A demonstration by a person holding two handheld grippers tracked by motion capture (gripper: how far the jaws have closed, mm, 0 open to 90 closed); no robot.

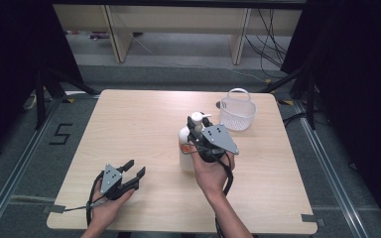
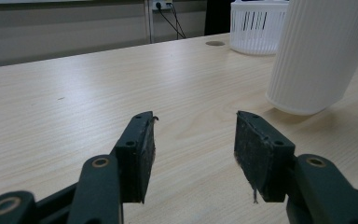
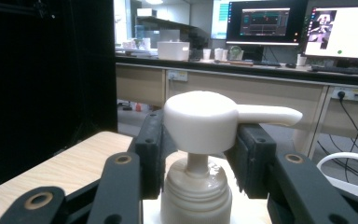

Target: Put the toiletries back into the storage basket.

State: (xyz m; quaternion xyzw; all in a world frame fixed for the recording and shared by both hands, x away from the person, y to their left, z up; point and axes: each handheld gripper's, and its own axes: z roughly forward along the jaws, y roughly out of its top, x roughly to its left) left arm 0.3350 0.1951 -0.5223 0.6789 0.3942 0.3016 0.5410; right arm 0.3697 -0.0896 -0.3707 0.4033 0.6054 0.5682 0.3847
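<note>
Your left gripper rests near the table's near-left edge, jaws spread wide with nothing between them. Farther right, mid-table, your right gripper sits at the pump bottle, its jaws closed around the neck just under the pump head. Beyond it, at the far right, stands a white basket.

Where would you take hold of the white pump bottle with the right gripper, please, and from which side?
Probably at the neck, under the pump head, coming from the person's side. The pump bottle stands upright, the head overhangs its thin stem, and the right gripper already has a jaw on each side there.
</note>
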